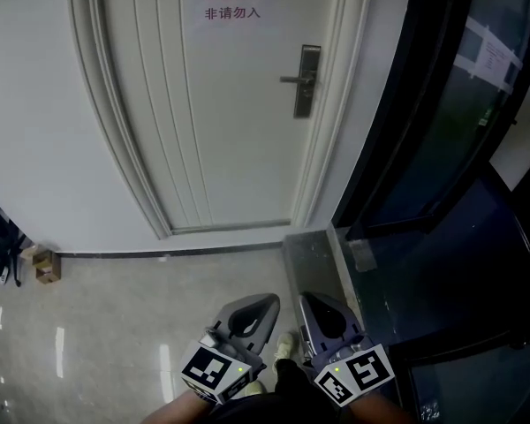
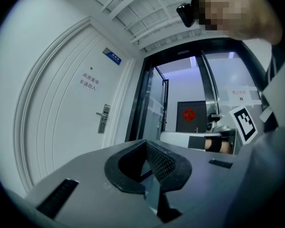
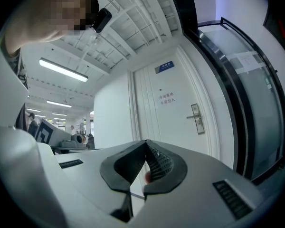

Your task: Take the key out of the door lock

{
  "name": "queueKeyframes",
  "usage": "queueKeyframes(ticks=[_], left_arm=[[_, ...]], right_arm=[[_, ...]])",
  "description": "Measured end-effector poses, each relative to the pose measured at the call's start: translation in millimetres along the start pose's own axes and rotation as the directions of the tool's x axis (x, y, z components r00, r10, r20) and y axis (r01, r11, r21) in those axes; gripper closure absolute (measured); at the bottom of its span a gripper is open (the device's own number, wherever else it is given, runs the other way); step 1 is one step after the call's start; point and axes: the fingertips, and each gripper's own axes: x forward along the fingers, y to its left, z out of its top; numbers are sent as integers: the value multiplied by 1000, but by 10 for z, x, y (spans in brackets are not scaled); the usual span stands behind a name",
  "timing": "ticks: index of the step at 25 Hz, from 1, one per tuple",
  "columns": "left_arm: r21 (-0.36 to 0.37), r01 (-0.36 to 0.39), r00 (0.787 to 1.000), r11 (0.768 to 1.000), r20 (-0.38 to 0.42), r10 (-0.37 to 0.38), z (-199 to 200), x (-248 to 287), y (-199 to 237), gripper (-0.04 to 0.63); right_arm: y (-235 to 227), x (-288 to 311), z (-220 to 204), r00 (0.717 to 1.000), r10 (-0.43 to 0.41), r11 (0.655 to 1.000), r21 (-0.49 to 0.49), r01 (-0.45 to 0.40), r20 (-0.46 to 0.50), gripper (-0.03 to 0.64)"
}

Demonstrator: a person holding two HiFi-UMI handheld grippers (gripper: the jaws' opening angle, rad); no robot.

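We could not tell whether a key sat in the lock plate [image 1: 306, 82]; the keyhole was too small in all three views. The door [image 1: 230, 131] was cut off by the head view's top edge. The door sign [image 2: 88, 81] was too small to read in either gripper view.

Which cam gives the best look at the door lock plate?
Head view: the lock plate faces the camera, with its handle clearly outlined. The left gripper view and the right gripper view both show it small, distant and at an angle. No key can be made out in any view.
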Motion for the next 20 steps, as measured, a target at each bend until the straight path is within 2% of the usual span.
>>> queueKeyframes(ticks=[8,15,20], left_arm=[[4,-24,1000,1000,-1,24,70,751,532,591],[3,-72,997,997,-6,72,188,1670,998,591],[20,-99,995,995,9,99,293,2305,1257,591]], right_arm=[[-666,696,25,1000,30,999,11,-30,-2,609],[-1506,1337,174,998,62,998,20,-62,-12,609],[-2084,1693,303,998,69,998,-15,-69,-9,608]])
